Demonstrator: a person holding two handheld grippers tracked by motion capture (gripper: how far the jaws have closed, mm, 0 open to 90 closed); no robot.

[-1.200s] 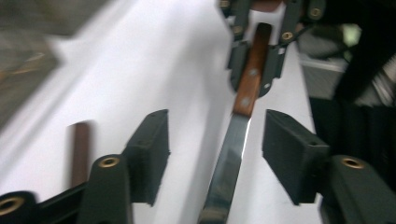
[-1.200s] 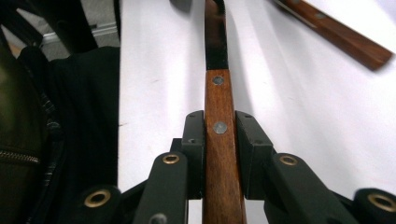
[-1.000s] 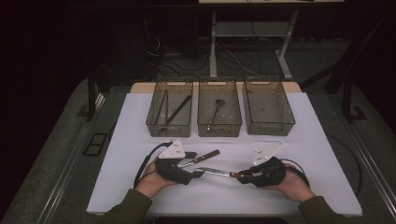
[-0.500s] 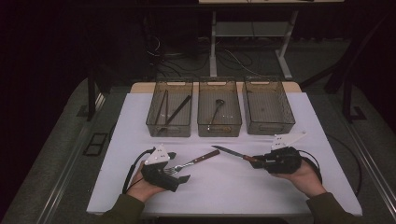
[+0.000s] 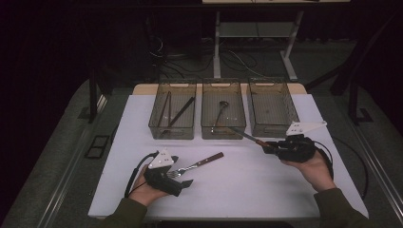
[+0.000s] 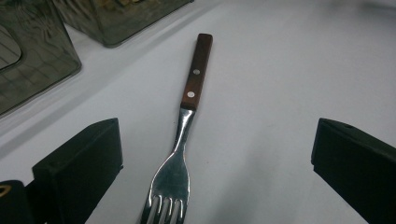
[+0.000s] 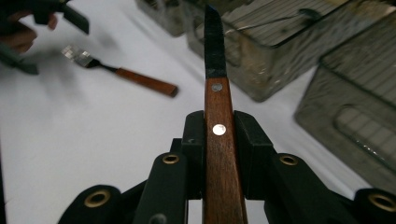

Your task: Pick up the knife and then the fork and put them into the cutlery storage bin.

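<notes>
Since a second ago the two hands have drawn apart: the right tongs [image 5: 264,147] have carried the knife [image 5: 247,137] away to the right and up toward the bins, while the left tongs [image 5: 183,176] have been opening and are now leaving the fork [image 5: 195,167] lying free on the white surface [image 5: 247,190].

The left tongs are standing wide apart, their blocky black matte pads [image 6: 79,163] flanking the fork's tines without touching them. The fork is lying flat, its polished steel neck flaring into four tines at the near end, its slim dark-brown wooden handle, set with two small round metal rivets, pointing away toward the bins.

The right tongs are clamping the knife by its wooden handle, the reddish grained wood squeezed between two squared black pads [image 7: 247,144], with bright rivets showing along the handle. The narrow dark blade is sticking out ahead, tapering to a tip that is pointing at the middle bin [image 5: 223,128].

Three rectangular bins of smoky translucent plastic with ribbed floors are sitting side by side along the far part of the surface. The left bin [image 5: 172,130] is holding long thin dark utensils, the middle one a ladle-like piece with a round bowl, and the right bin [image 5: 273,124] is sitting just behind the held knife.
</notes>
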